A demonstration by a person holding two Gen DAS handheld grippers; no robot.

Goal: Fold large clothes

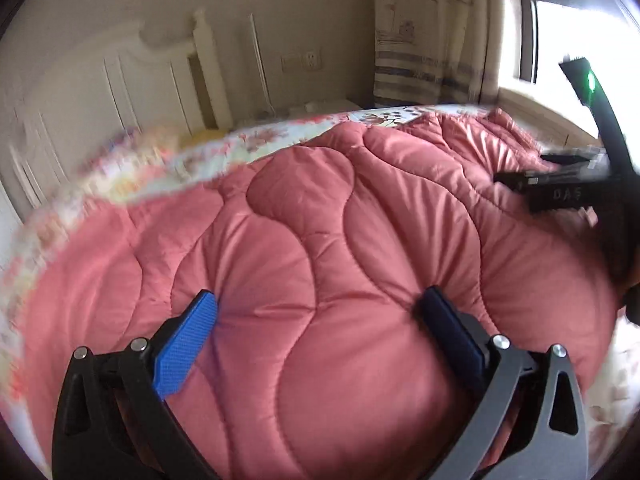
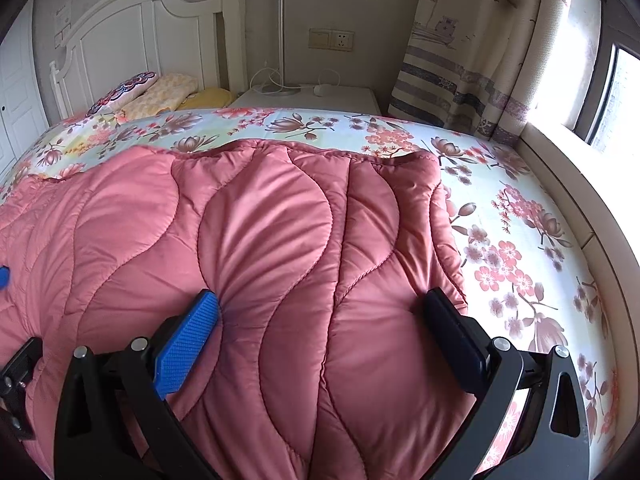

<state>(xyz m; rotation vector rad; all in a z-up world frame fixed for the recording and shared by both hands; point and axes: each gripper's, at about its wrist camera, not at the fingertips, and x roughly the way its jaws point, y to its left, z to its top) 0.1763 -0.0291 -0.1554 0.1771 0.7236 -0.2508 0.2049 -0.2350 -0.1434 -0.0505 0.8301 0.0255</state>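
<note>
Writing: the letters "DAS" show in pale print on the black body of your right gripper point(image 1: 560, 194), seen from the left wrist camera; nothing else reads clearly.
Room: your view takes in a beige wall, a white panelled wooden headboard point(image 2: 132, 36), a cream curtain with grey stripes and boat drawings point(image 2: 468, 60), and a bright window point(image 2: 616, 92) on the right.
Bed: a mattress under a pale floral sheet with pink blossoms point(image 2: 512, 232), with patterned pillows point(image 2: 152, 92) by the headboard and a white bedside cabinet point(image 2: 312, 100) just beyond it.
Task thing: the large pink quilted padded garment with wavy stitching point(image 2: 260, 240) lies spread on the bed, its far hem bunched against the sheet.
Left gripper point(image 1: 320, 320): your jaws stand wide, with the blue pad point(image 1: 186, 348) and the dark pad pressed into the puffed fabric.
Right gripper: from its own camera point(image 2: 320, 320), jaws wide, straddling a bulge of the garment near its right edge.
Wall socket: a white outlet beside a yellowed switch plate point(image 2: 332, 40).
</note>
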